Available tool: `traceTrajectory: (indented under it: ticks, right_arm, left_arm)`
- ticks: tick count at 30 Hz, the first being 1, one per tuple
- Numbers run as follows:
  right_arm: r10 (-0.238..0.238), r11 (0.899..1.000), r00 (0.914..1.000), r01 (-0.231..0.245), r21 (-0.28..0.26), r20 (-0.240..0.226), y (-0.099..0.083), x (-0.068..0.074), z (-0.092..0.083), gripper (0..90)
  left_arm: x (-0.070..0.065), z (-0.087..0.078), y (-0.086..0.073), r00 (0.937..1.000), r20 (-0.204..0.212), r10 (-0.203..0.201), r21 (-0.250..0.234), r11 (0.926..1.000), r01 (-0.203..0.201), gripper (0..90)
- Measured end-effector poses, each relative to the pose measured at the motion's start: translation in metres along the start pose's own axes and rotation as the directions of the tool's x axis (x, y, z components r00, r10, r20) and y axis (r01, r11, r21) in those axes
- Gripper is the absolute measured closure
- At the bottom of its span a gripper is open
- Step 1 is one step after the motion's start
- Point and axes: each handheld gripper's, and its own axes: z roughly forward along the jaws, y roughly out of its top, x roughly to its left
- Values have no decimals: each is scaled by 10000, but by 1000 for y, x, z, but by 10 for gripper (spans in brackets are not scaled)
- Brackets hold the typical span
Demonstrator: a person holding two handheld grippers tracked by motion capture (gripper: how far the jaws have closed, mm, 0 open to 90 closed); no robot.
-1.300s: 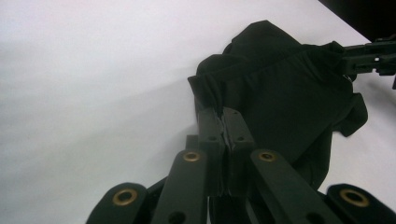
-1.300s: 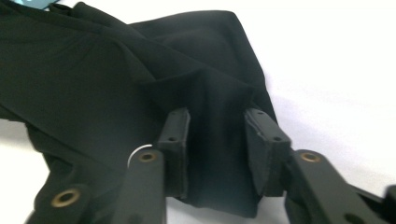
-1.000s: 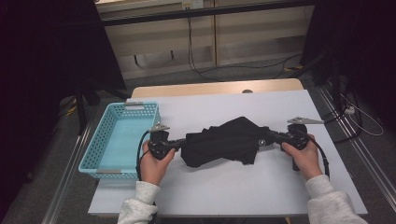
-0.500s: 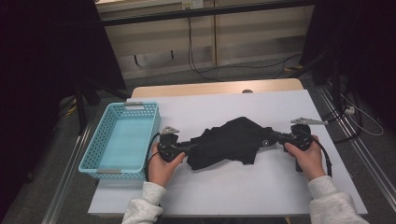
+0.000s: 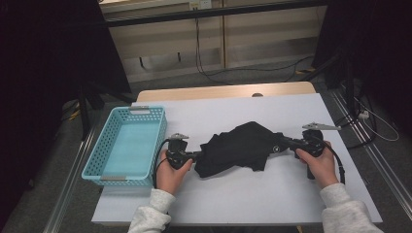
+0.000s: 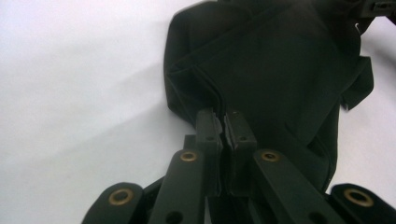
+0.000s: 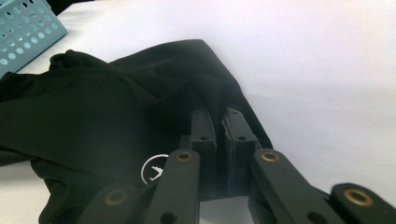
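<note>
1. High view: black garment (image 5: 242,148) bunched near the middle of the white table (image 5: 233,204), stretched between two hand-held tools. Left gripper (image 5: 197,156) at the garment's left edge, gripped by the left hand (image 5: 171,172). Right gripper (image 5: 283,142) at the garment's right edge, gripped by the right hand (image 5: 318,162). Light blue basket (image 5: 104,165) standing just left of the left hand, apart from the cloth. Cables trailing on the floor beyond the table's far edge.

2. Left gripper view: jaws having just closed, now pressed together on a fold at the edge of the black garment (image 6: 280,79), a thin layer of cloth pinched between the pads. Left gripper (image 6: 222,123) low over the white table (image 6: 70,93), the garment spreading away up and to the right.

3. Right gripper view: jaws clamped together on a raised ridge of the black garment (image 7: 107,116), cloth caught between the pads. Right gripper (image 7: 219,123) pointing across the fabric; a small white round logo (image 7: 153,169) showing on the cloth just beside the left jaw. Corner of the light blue basket (image 7: 25,30) at upper left, beyond the garment. White table (image 7: 317,70) bare to the right.
</note>
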Motion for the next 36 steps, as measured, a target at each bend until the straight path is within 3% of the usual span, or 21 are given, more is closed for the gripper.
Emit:
traceTrajectory:
  ticks: [5, 9, 12, 16, 23, 26, 36]
  right_arm:
    - [539, 9961, 9978, -565, -673, -395, 4, -3, -9, 844]
    - [316, 9934, 9969, -394, -1080, -726, 12, 2, -18, 844]
    - [-225, 9919, 9970, 130, -1260, -740, 18, 10, -22, 844]
    - [-437, 9901, 9954, 317, -1369, -849, 21, 15, -25, 845]
    - [-557, 9882, 9944, 420, -1471, -902, 21, 15, -29, 848]
    - [-704, 9864, 9937, 563, -1546, -870, 19, 15, -32, 848]
    - [-771, 9860, 9939, 644, -1537, -783, 13, 13, -39, 848]
  left_arm:
    - [2, -24, 8, 9998, 215, -9, -945, 9955, 29, 870]
    - [2, -40, 15, 9998, 142, 167, -1515, 9884, -144, 871]
    - [4, -45, 17, 9998, 124, 183, -1705, 9852, -159, 871]
    - [9, -46, 18, 9998, 194, 60, -1786, 9839, -24, 870]
    - [6, -48, 24, 9993, 102, 370, -1884, 9815, -344, 870]
    - [2, -45, 26, 9981, 33, 620, -1632, 9847, -606, 870]
    - [1, -42, 33, 9977, 225, 641, -1639, 9847, -595, 871]
